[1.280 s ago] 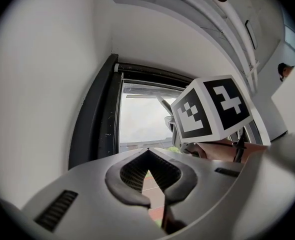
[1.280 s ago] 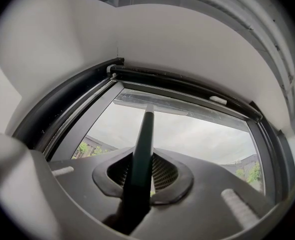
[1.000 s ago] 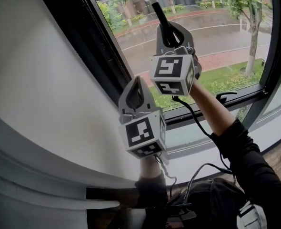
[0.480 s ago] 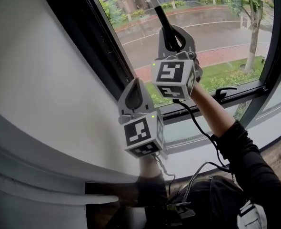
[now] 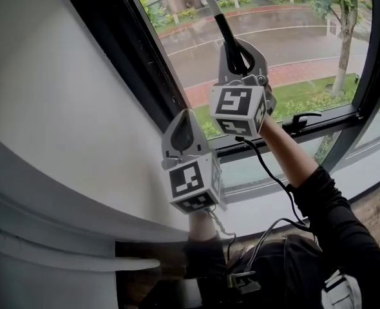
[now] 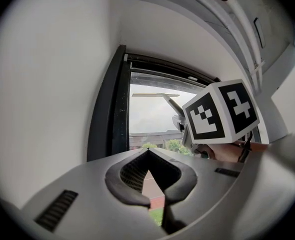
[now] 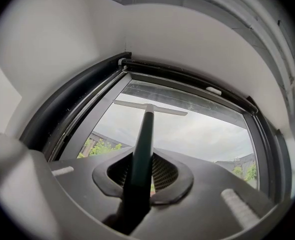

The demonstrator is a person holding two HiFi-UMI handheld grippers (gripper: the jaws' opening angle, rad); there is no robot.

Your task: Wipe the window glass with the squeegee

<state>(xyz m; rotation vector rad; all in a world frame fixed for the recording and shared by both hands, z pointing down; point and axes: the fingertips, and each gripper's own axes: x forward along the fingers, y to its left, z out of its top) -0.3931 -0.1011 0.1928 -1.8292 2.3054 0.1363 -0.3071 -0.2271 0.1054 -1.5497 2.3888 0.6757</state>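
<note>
Now: right gripper (image 5: 241,56) raised to the glass (image 5: 299,31), jaws clamped on the squeegee (image 5: 223,29) at the lower end of its dark handle. Right gripper view confirms this: handle (image 7: 140,154) runs up between the jaws, pale blade (image 7: 150,107) crosswise at its top, high on the pane near the upper frame (image 7: 187,81). Cannot tell whether the blade edge actually touches the glass.

Left gripper (image 5: 184,126) hangs lower and to the left, in front of the dark side frame (image 5: 145,63) and white wall (image 5: 48,108). Jaws drawn together, nothing held. Only a thin sliver of daylight shows between the pads (image 6: 127,176).

Handling, as judged: squeegee looks light. Handle seems stiff, smooth and tapering, so it could twist or slide in the jaws if pressed hard. Blade edge is likely soft rubber on a rigid bar. It wants even pressure along its length or it will skip and streak. A grip low on the handle gives reach but makes a long lever, so wrist angle sets the blade contact. A hold nearer the head would mean firmer control and less reach.

Stage, by position: top of a stroke. A downward pull looks the natural next move.
</note>
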